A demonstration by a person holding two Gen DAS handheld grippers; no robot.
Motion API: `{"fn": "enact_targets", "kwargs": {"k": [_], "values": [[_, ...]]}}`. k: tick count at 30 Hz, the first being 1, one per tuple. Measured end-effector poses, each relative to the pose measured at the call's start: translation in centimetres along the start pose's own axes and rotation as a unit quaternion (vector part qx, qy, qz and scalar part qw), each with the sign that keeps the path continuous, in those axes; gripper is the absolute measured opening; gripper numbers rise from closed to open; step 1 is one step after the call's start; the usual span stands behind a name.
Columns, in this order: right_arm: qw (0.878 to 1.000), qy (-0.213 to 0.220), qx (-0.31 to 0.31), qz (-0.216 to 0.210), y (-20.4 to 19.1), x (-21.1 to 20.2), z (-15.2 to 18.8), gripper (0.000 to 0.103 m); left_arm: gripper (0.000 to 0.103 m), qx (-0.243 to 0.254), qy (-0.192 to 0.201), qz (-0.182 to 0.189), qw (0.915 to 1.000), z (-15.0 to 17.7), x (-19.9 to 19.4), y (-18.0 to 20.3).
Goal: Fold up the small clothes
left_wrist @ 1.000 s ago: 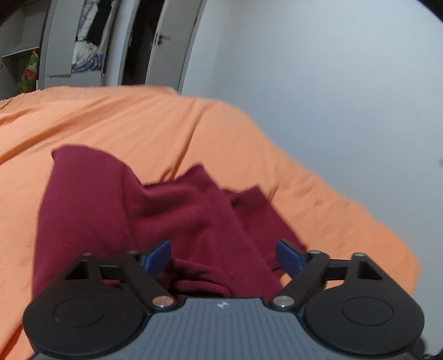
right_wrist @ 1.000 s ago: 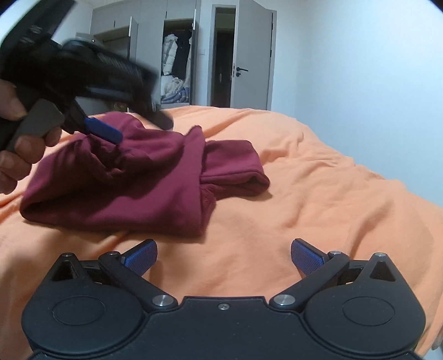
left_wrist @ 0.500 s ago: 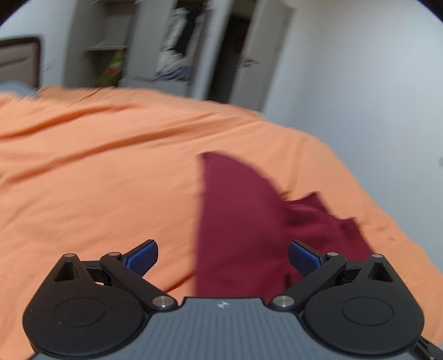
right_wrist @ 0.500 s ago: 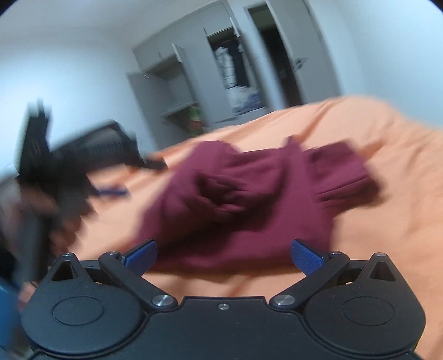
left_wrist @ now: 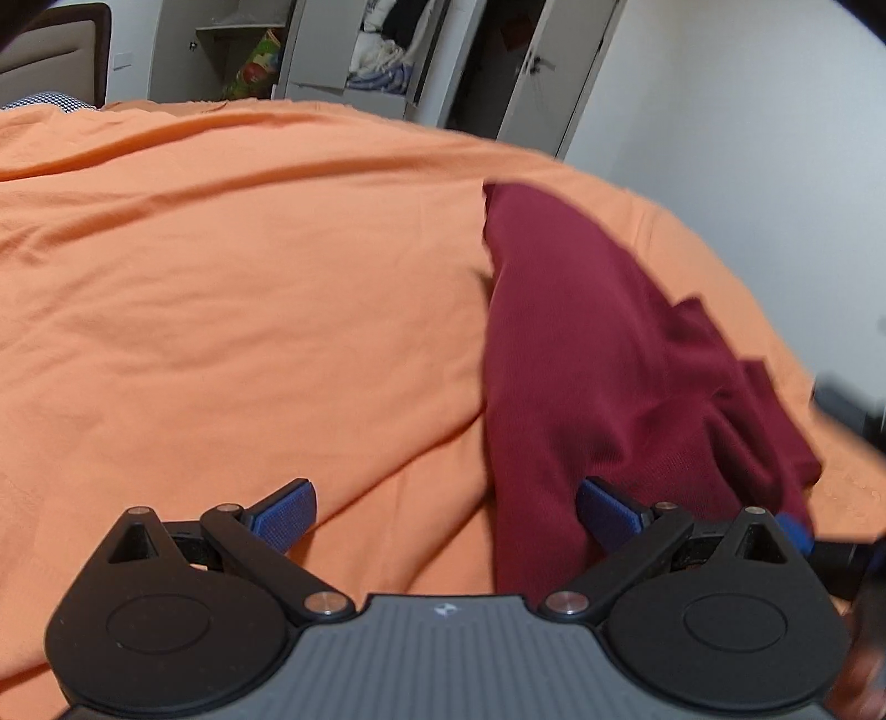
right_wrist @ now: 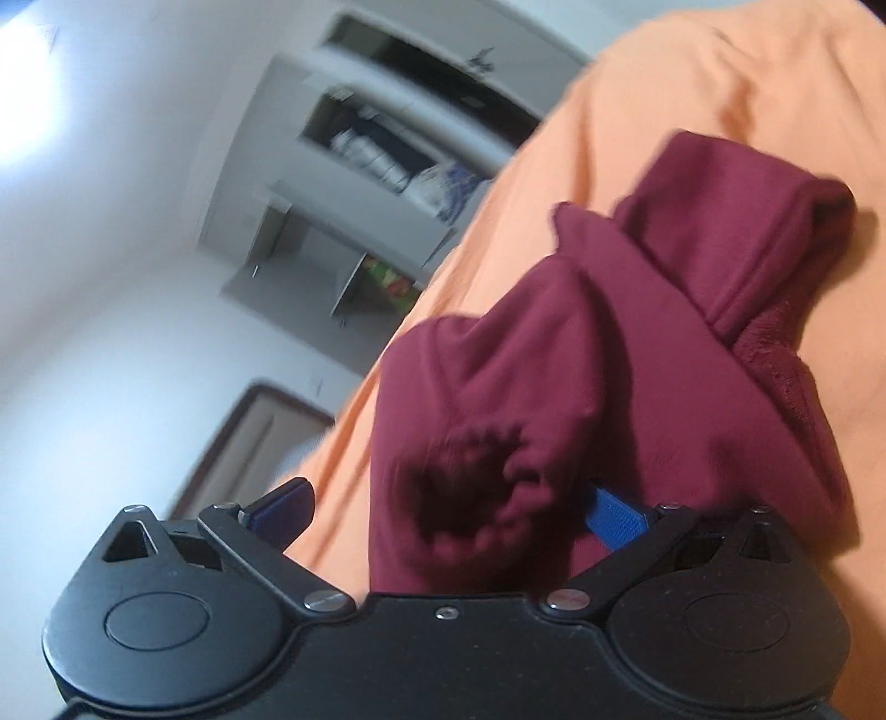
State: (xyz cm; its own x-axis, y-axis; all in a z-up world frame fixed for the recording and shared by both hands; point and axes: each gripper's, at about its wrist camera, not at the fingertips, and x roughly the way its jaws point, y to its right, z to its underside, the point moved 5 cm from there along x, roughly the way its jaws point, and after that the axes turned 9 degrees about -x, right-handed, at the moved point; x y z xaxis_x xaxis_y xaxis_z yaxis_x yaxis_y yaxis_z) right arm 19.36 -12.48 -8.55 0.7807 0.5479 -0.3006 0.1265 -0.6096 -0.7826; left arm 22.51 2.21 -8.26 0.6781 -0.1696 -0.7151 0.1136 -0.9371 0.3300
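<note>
The garment [left_wrist: 598,354] is spread on the bedsheet [left_wrist: 221,277], right of the left gripper's [left_wrist: 446,512] midline. Wardrobes [left_wrist: 354,50] are set behind the bed.

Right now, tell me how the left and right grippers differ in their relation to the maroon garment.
The left gripper mostly frames bare orange bedsheet, the maroon garment reaching only its right side; the right gripper has bunched garment filling much of its gap. The left wrist view sits roughly level; the right one is strongly tilted. Both stand open.
</note>
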Motion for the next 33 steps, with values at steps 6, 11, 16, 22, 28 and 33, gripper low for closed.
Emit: {"fn": "enact_targets", "kwargs": {"k": [6, 11, 16, 22, 28, 33], "values": [[0.997, 0.028, 0.06, 0.026, 1.2, 1.3, -1.3, 0.097, 0.102, 0.028, 0.012, -0.017, 0.9994, 0.8, 0.4, 0.3], [0.997, 0.023, -0.01, 0.076, -0.1, 2.1, -2.0, 0.038, 0.102, 0.033, 0.017, -0.003, 0.9993, 0.8, -0.2, 0.6], [0.985, 0.037, -0.133, 0.108, -1.4, 1.9, -3.7, 0.014, 0.102, 0.029, 0.034, 0.031, 0.9985, -0.2, -1.7, 1.7], [0.932, 0.091, -0.333, 0.113, -7.3, -1.2, -6.9, 0.014, 0.102, 0.024, 0.057, 0.069, 0.9957, -2.2, -3.0, 4.5], [0.904, 0.112, -0.369, 0.183, -5.5, -4.9, -7.1, 0.014, 0.102, 0.04, 0.024, 0.068, 0.9966, -1.6, -1.2, 6.9], [0.928, 0.058, -0.282, 0.235, 2.5, -4.8, -5.2, 0.016, 0.102, 0.052, -0.014, 0.053, 0.9971, 0.0, 1.0, 7.4]]}}
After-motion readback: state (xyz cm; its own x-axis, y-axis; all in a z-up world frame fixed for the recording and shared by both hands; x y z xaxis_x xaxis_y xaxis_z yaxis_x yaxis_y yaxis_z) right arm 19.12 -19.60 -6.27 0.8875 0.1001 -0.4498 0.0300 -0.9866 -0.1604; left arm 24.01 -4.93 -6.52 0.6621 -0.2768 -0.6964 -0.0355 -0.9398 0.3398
